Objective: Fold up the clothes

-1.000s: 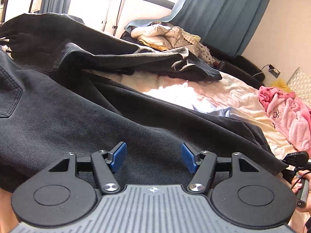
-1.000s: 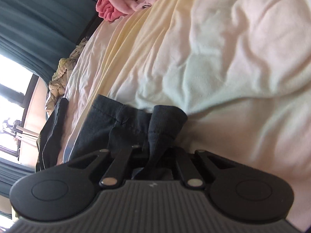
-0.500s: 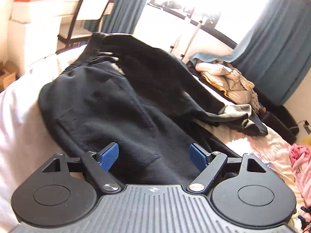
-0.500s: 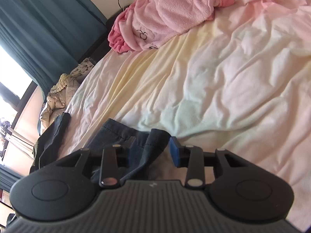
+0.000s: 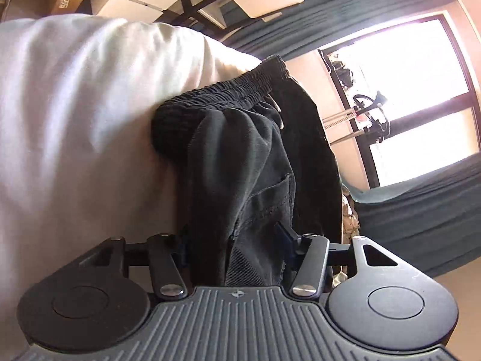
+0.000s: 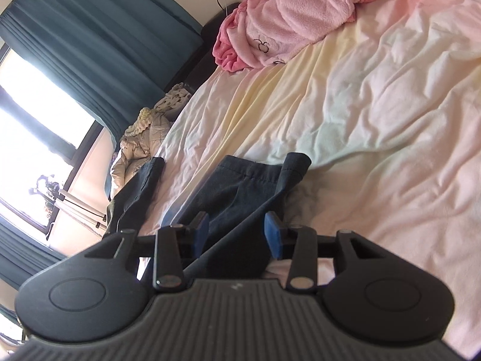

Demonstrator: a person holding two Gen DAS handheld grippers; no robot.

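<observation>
Your left tool point(image 5: 234, 249) is spread, a thick fold of the black trousers point(image 5: 246, 162) filling the gap (pads mostly hidden by cloth, so actual grip unclear). Waistband point(image 5: 222, 93) sits center frame against the white bedding point(image 5: 75, 126); window point(image 5: 399, 99) upper right.

Your right tool point(image 6: 236, 233) is spread too, trouser hem point(image 6: 255, 177) lying loose between blue pads. Beyond, cream sheet point(image 6: 360, 105); pink garment point(image 6: 288, 18) at top.

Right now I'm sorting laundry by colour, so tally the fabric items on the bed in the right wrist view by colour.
Dark: 1, the trousers, hem between the open right gripper fingers
Pink: 1, the fleece garment
Beige or cream: 1, the crumpled pile; separate pieces cannot be told
Total: 3
</observation>
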